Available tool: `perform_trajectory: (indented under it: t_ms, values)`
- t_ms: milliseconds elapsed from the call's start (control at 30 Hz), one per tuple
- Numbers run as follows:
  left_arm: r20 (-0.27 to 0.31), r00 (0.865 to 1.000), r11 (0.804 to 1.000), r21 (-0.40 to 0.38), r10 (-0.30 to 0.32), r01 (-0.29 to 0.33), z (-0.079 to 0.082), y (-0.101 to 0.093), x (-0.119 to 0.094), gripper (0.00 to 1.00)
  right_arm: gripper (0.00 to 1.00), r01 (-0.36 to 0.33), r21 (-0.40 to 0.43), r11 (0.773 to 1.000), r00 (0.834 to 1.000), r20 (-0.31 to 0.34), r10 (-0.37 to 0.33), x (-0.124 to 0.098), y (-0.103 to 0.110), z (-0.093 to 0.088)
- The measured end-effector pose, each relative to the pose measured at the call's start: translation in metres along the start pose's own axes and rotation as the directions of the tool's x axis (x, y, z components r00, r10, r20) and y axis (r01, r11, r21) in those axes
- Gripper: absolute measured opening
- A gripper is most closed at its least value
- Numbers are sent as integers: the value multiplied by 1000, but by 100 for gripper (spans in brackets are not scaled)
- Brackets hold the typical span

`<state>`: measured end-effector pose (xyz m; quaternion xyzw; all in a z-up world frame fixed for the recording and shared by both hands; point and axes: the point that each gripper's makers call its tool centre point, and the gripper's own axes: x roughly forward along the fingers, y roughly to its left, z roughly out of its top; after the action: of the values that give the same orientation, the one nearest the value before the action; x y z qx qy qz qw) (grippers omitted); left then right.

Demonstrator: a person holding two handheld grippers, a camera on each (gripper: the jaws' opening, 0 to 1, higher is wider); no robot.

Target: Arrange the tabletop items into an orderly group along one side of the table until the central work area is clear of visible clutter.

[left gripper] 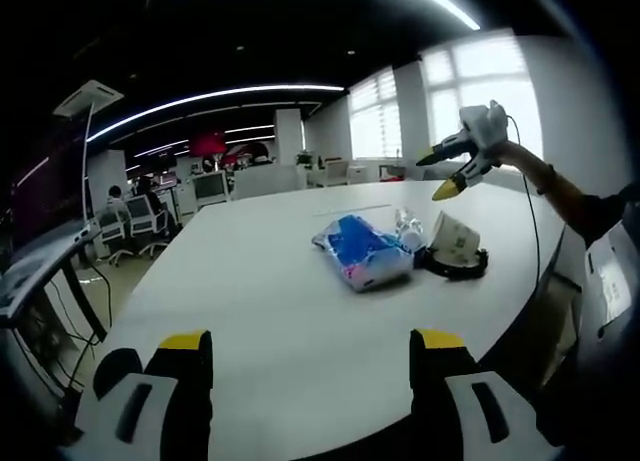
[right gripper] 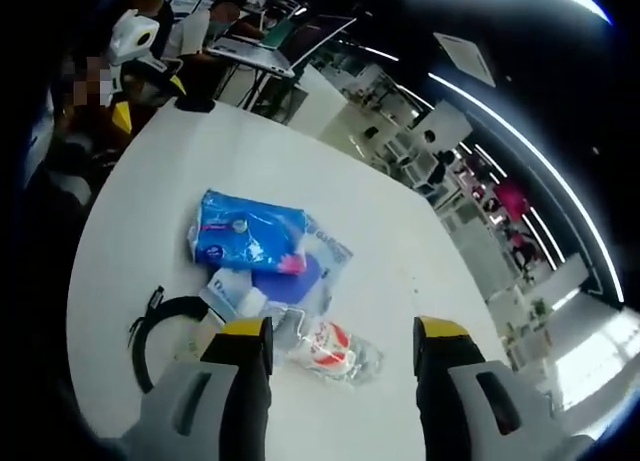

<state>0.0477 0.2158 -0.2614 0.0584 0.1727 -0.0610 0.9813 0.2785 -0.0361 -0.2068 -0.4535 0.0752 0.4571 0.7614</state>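
Observation:
On the white table (left gripper: pixel 250 281) lies a blue plastic package (left gripper: pixel 362 251), with a clear bottle (left gripper: pixel 405 226) and a tilted paper cup (left gripper: pixel 458 239) beside it. The cup rests on a coiled black cable (left gripper: pixel 455 271). My left gripper (left gripper: pixel 312 346) is open over the near table edge, well short of the pile. My right gripper (left gripper: pixel 445 176) hovers above the cup in a gloved hand. From the right gripper view, the right gripper (right gripper: pixel 344 331) is open above the bottle (right gripper: pixel 335 351), next to the blue package (right gripper: pixel 250 231) and the cable (right gripper: pixel 150 331). Across the table is the left gripper (right gripper: pixel 150 99).
Most of the table around the pile is bare, with its curved edge (left gripper: pixel 130 301) at the left. Beyond stand office desks, chairs (left gripper: pixel 140 221) and monitors, and seated people (left gripper: pixel 115 196). A laptop-like item (right gripper: pixel 250 51) sits on a desk past the table's far end.

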Motion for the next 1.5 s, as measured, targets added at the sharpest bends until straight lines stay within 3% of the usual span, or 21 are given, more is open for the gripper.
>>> perform_trajectory:
  t_ms: [600, 767, 1200, 1400, 1500]
  values:
    - [26, 1000, 999, -36, 2, -1, 0, 1, -6, 80, 53, -63, -48, 997, 997, -45, 61, 17, 14, -6]
    - [24, 1000, 999, -47, 12, -11, -2, 2, -8, 80, 48, -89, -91, 992, 995, -49, 85, 22, 21, -3]
    - [33, 999, 999, -43, 16, -14, 3, 1, -9, 79, 45, -117, -103, 988, 992, -47, 113, 30, 27, 2]
    - [32, 999, 999, -47, 17, -16, 2, 1, -10, 79, 43, -155, -97, 983, 988, -37, 152, 32, 32, 4]
    - [37, 999, 999, -45, 24, -23, 2, 3, -12, 79, 40, -186, -122, 975, 982, -66, 180, 34, 35, 2]
